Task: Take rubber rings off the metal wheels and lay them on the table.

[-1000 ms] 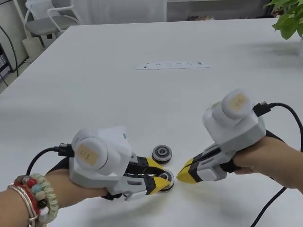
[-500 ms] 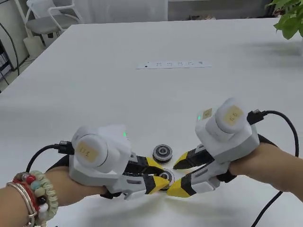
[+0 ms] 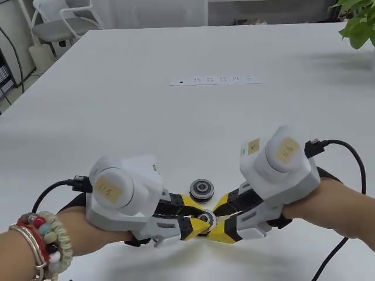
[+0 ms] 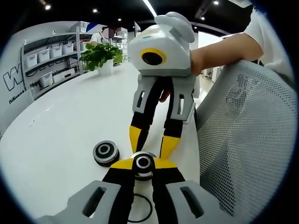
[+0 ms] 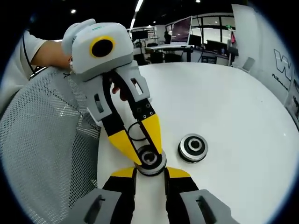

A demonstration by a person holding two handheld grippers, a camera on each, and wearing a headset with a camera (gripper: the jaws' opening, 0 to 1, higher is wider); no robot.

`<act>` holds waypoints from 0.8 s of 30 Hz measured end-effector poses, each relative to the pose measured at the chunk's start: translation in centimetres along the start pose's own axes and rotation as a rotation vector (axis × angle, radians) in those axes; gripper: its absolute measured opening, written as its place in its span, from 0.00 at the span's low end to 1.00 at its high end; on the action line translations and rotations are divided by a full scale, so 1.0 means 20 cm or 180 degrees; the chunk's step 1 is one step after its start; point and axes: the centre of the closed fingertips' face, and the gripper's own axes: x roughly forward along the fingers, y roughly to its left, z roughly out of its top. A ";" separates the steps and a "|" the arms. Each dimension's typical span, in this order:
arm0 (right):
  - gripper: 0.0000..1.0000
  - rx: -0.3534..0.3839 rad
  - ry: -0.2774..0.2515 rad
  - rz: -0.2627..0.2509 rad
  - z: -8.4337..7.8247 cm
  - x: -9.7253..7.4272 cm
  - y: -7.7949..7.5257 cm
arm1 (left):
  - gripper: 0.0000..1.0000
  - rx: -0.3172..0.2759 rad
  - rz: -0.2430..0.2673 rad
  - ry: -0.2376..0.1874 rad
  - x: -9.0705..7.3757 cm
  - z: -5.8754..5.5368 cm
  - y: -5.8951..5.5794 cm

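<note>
A small metal wheel (image 3: 205,220) with a dark rubber rim is held just above the table between both grippers. My left gripper (image 4: 144,163) is shut on it from one side; the wheel (image 4: 143,164) sits between its yellow tips. My right gripper (image 5: 150,171) faces it from the other side, its jaws closed against the same wheel (image 5: 149,160). In the head view the left gripper (image 3: 196,221) and right gripper (image 3: 222,218) meet tip to tip. A second wheel (image 3: 201,189) lies flat just beyond them. A loose black rubber ring (image 4: 140,207) lies on the table under the left gripper.
The white table (image 3: 176,129) stretches far ahead, with a flat white strip (image 3: 214,80) near its middle. A potted plant (image 3: 356,23) stands at the far right corner and a chair (image 3: 58,23) at the far left. A mesh chair back (image 4: 243,140) is close behind.
My right gripper, shut and apart a second ago, opened, moved left to the wheel and closed its jaws around it. The left gripper kept its hold and stayed put.
</note>
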 end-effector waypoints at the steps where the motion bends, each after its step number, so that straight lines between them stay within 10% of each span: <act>1: 0.19 -0.0078 0.0057 -0.0005 -0.01 0.00 0.00 | 0.08 0.0000 0.0002 -0.0009 0.00 0.00 0.00; 24: 0.13 0.0185 0.0049 0.0037 -0.03 -0.02 0.00 | 0.09 -0.0008 0.0020 -0.0032 0.00 0.01 0.00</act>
